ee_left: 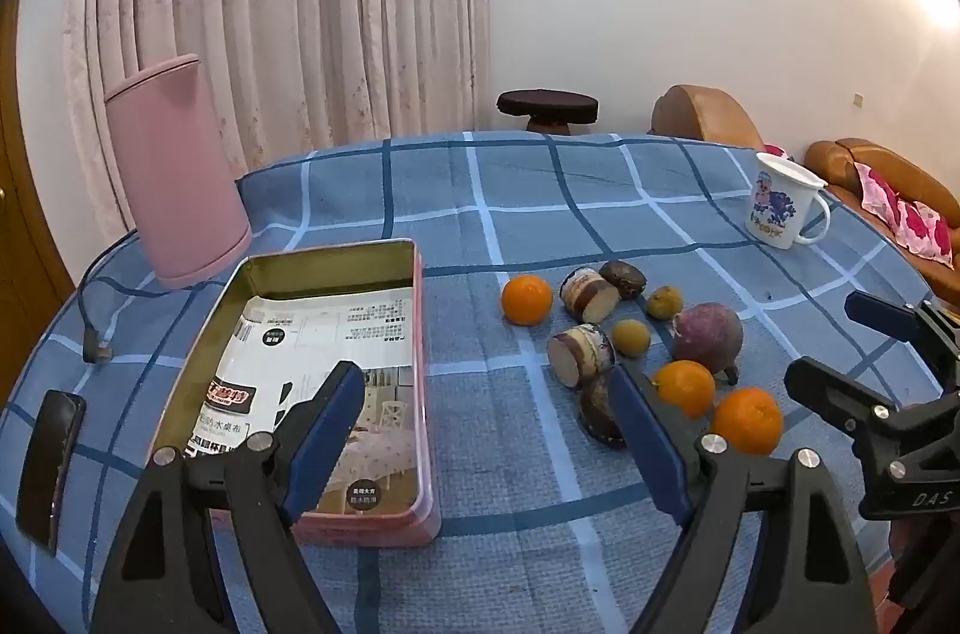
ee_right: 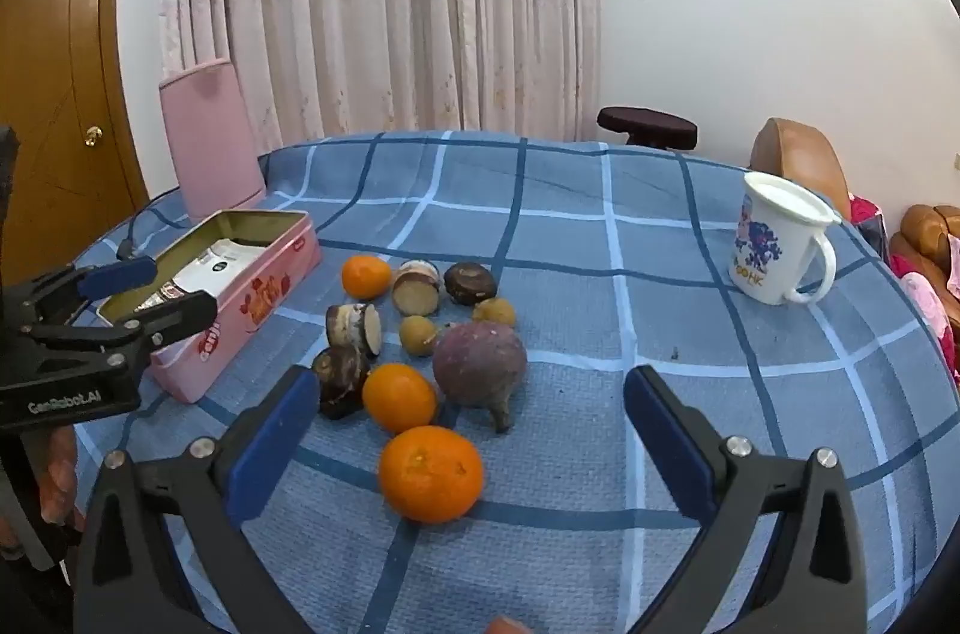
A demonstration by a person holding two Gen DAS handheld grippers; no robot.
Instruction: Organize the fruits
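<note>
My left hand-held gripper (ee_left: 489, 427) hangs with its jaws spread wide and nothing between them, low in the left wrist view over the blue checked counter (ee_left: 540, 190). My right hand-held gripper (ee_right: 471, 424) is equally wide apart and empty, with the nearest orange (ee_right: 431, 473) lying on the cloth just below centre of its view. The other fruits cluster mid-frame: a second orange (ee_right: 399, 397), a third (ee_right: 366, 276), a purple round one (ee_right: 480, 364) and small brownish ones (ee_right: 418, 334). The open pink tin (ee_left: 336, 274) sits left of them, apart. A white mug (ee_right: 774, 238) stands at upper right.
</note>
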